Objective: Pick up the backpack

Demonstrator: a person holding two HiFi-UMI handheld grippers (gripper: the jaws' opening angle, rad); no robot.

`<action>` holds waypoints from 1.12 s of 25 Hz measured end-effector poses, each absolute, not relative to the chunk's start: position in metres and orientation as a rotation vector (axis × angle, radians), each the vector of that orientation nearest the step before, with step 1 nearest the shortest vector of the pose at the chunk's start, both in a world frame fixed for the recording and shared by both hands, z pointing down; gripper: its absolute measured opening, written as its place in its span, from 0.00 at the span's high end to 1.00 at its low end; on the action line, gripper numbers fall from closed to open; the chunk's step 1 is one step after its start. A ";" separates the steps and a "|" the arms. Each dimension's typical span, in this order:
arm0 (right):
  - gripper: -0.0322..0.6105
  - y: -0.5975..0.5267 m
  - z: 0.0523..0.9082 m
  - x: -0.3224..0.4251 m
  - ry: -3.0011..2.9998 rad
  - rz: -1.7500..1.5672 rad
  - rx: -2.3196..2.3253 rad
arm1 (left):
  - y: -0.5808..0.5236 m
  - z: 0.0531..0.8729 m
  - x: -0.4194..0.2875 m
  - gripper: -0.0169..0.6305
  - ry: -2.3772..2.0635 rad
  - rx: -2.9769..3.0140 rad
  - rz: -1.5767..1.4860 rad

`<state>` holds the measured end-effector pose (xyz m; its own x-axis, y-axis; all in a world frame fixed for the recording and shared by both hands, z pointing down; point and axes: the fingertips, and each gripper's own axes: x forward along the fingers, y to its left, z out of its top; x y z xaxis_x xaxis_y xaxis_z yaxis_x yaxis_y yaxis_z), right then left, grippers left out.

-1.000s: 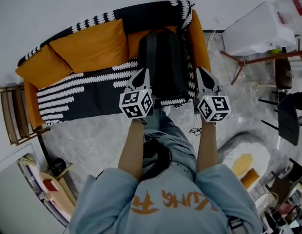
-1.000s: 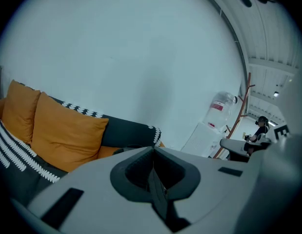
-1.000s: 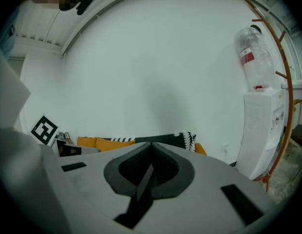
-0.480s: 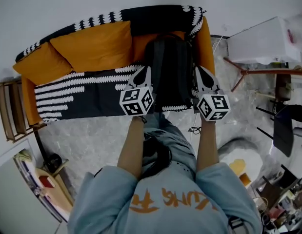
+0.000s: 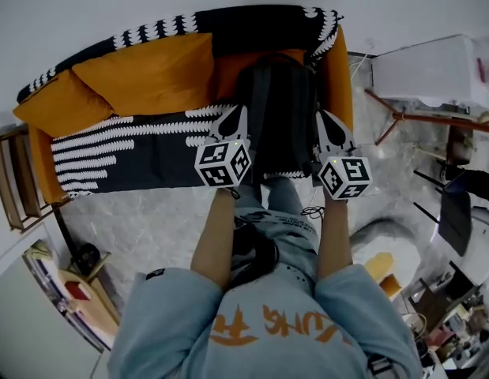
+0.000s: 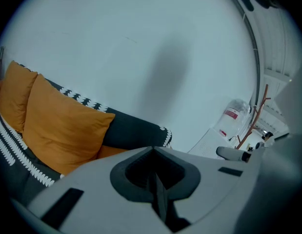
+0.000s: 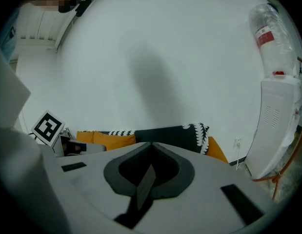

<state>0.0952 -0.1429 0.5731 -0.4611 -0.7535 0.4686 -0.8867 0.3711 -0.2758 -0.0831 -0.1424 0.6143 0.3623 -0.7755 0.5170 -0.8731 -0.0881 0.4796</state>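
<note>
A black backpack (image 5: 277, 113) stands upright on the right end of an orange sofa (image 5: 337, 77) draped with a black-and-white throw. In the head view my left gripper (image 5: 238, 110) hangs just left of the backpack and my right gripper (image 5: 320, 115) just right of it, both above the seat's front edge. Both are shut with nothing between the jaws. In the two gripper views the shut jaws fill the lower half, and the backpack is hidden behind them. The left gripper view looks over the left gripper (image 6: 153, 150) at orange cushions (image 6: 63, 126). The right gripper (image 7: 151, 145) points at the sofa back (image 7: 170, 133).
Two orange cushions (image 5: 145, 73) lie on the sofa's left half. A white water dispenser (image 5: 426, 69) and a wooden stand (image 5: 410, 117) are to the right of the sofa. A wooden rack (image 5: 11, 184) stands at its left end. The floor is grey marble (image 5: 133, 227).
Both grippers have come a little closer to the sofa and lower, staying either side of the backpack. Both stay shut.
</note>
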 end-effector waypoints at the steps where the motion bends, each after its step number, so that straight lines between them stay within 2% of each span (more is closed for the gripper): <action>1: 0.95 -0.146 0.577 0.096 -2.366 0.736 1.451 | -0.144 0.619 -0.082 0.94 -1.433 1.869 0.172; 16: 0.95 -0.193 0.632 0.125 -2.340 0.841 1.329 | -0.175 0.665 -0.043 0.94 -1.417 1.790 0.259; 28: 0.95 -0.219 0.692 0.135 -2.296 0.877 1.162 | -0.200 0.712 -0.037 0.94 -1.387 1.770 0.401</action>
